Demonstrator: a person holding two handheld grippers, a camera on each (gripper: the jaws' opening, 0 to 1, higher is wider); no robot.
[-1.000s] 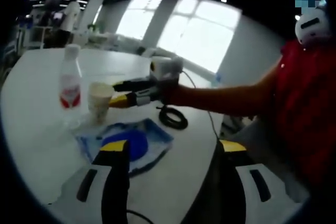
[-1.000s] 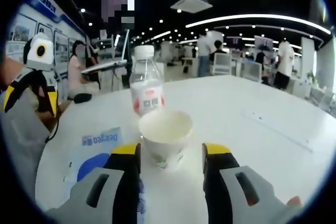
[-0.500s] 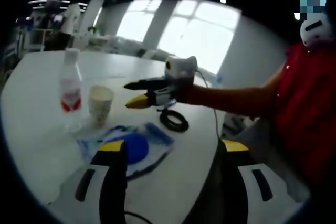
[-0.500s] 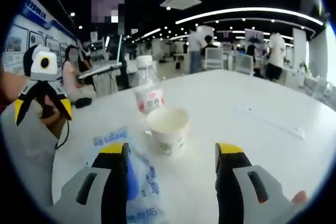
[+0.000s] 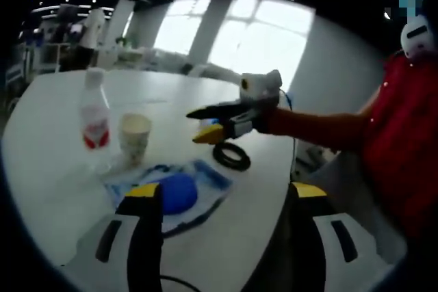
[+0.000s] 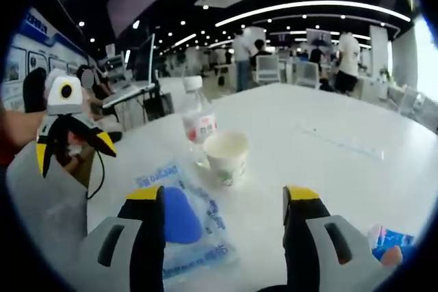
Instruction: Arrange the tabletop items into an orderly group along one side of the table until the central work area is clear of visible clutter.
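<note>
Right gripper view: your right gripper [image 6: 224, 203] is wide and holds nothing, aimed at the cup [image 6: 226, 156]. Cup sits touching or just beside the bottle [image 6: 198, 121], far of the blue bag [image 6: 179, 218], so these three already read as a group. Left gripper [image 5: 219, 200] is wide too, empty, over the table [image 5: 48, 148] near edge. Black cable coil [image 5: 230, 156] lies right of the bag, still apart.

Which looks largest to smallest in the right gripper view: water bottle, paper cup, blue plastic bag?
1. Blue plastic bag, though it lies nearest the camera.
2. Water bottle.
3. Paper cup, shorter than the bottle beside it.
</note>
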